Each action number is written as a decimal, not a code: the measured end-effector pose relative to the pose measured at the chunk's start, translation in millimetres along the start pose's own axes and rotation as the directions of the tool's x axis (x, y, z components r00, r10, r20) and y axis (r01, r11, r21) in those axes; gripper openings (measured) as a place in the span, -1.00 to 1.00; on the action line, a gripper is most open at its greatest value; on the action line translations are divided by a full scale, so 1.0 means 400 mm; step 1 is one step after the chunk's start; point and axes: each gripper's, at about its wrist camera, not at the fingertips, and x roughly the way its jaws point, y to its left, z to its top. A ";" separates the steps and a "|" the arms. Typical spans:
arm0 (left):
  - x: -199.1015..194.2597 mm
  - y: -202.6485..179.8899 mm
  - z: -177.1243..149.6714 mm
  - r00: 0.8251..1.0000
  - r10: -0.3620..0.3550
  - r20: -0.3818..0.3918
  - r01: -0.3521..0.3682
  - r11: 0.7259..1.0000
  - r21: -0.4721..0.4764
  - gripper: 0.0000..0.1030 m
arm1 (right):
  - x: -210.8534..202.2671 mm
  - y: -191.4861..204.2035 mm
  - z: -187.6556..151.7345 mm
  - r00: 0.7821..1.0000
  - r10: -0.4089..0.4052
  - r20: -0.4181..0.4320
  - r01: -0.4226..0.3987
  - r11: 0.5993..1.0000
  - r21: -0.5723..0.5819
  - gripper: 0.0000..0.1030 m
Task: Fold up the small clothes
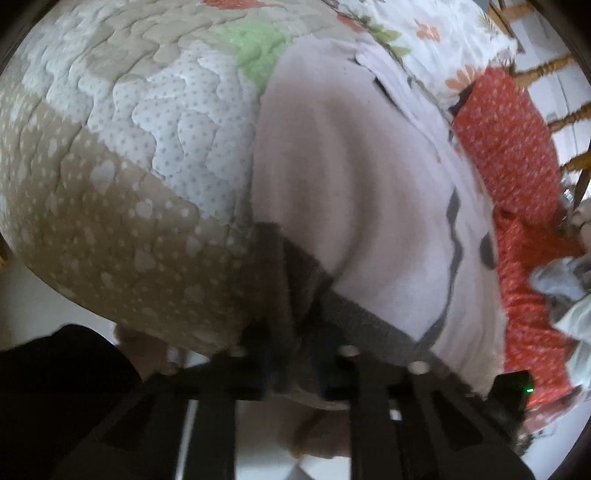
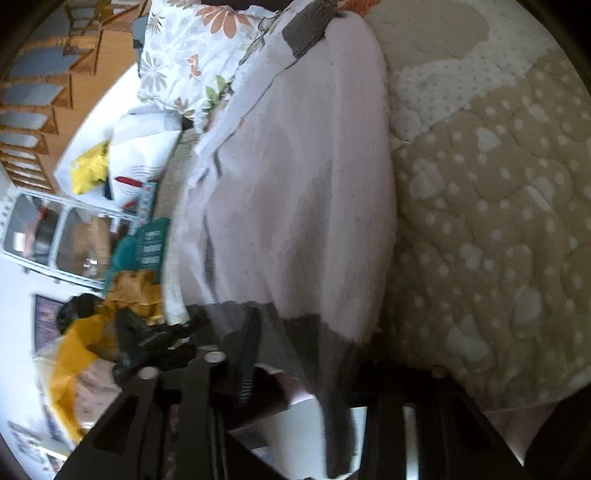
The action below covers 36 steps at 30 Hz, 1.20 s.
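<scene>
We hold a small pale-pink sweater (image 1: 369, 206) by its grey ribbed hem (image 1: 354, 314) — one gripper at each end of it. In the left wrist view the left gripper (image 1: 291, 354) sits at bottom centre, its fingers closed narrow on the hem, and the sweater fills the middle and right of the frame over a quilted bedspread (image 1: 110, 184). In the right wrist view the right gripper (image 2: 266, 354) at lower centre also pinches the grey band, with the pink knit (image 2: 295, 184) running up the middle of the frame to a grey cuff (image 2: 306, 29) at the top. A floral pillow (image 2: 184, 55) lies at upper left there, and an orange-red patterned cloth (image 1: 517, 166) lies along the right edge of the left view.

We judge this to be mid-fold: the hem seems lifted off the quilt (blur makes the exact height hard to read). The next move likely calls for carrying both ends together toward the neckline, keeping the hem taut and level, then laying it down before letting go.
</scene>
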 end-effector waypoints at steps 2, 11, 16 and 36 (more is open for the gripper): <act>-0.014 -0.007 0.001 1.000 0.019 0.007 -0.019 1.000 -0.001 -0.80 | -0.011 -0.005 0.009 1.000 0.003 -0.004 -0.003 1.000 0.003 -0.80; -0.170 -0.115 -0.070 0.995 -0.073 0.070 0.063 0.989 0.134 -0.82 | -0.215 -0.027 0.046 0.973 0.200 0.119 -0.206 0.978 0.044 -0.84; -0.206 -0.142 -0.141 0.993 -0.116 0.036 0.109 0.982 0.152 -0.82 | -0.291 -0.038 0.003 0.977 0.187 0.099 -0.190 0.982 0.020 -0.86; -0.182 -0.206 0.081 0.979 -0.156 0.128 0.134 0.977 0.169 -0.82 | -0.290 0.111 0.147 0.994 0.036 0.102 -0.022 0.990 -0.141 -0.86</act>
